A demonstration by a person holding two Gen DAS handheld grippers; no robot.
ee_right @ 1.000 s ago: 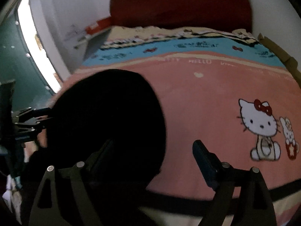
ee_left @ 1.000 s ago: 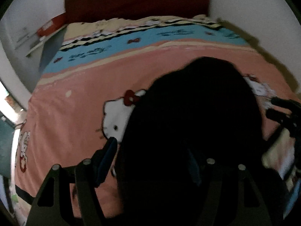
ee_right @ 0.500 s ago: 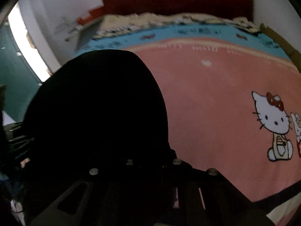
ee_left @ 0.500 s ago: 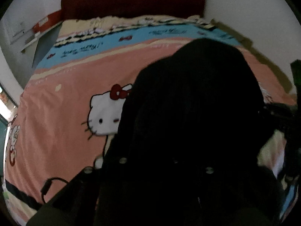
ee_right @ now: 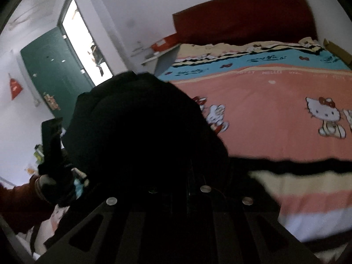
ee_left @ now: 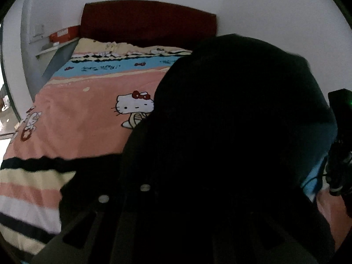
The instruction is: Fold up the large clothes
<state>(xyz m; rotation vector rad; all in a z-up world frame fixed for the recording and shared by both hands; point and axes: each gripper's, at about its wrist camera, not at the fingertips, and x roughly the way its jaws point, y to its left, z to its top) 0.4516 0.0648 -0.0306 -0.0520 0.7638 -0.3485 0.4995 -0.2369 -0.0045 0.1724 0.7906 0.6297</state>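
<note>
Both tongs, left tongs [ee_left: 167, 198] and right tongs [ee_right: 193, 194], are clamped on the large black fabric garment [ee_left: 242, 121], which bulges up-frame from each, spanning between them over the pink cartoon-print bed [ee_left: 77, 121].

The bedsheet [ee_right: 275, 118] is carrying the only lettering that is showing; along the top of its pink field, in the right wrist view, a pale row of capitals is running, and the middle word is reading "HELLO" [ee_right: 272, 72], while the words to either side are staying too faint to make out; dark script marks are sitting on the blue band [ee_right: 266, 59] above, too small and blurred to read; the red box [ee_left: 63, 32] by the headboard is bearing a pale label, also illegible.
</note>
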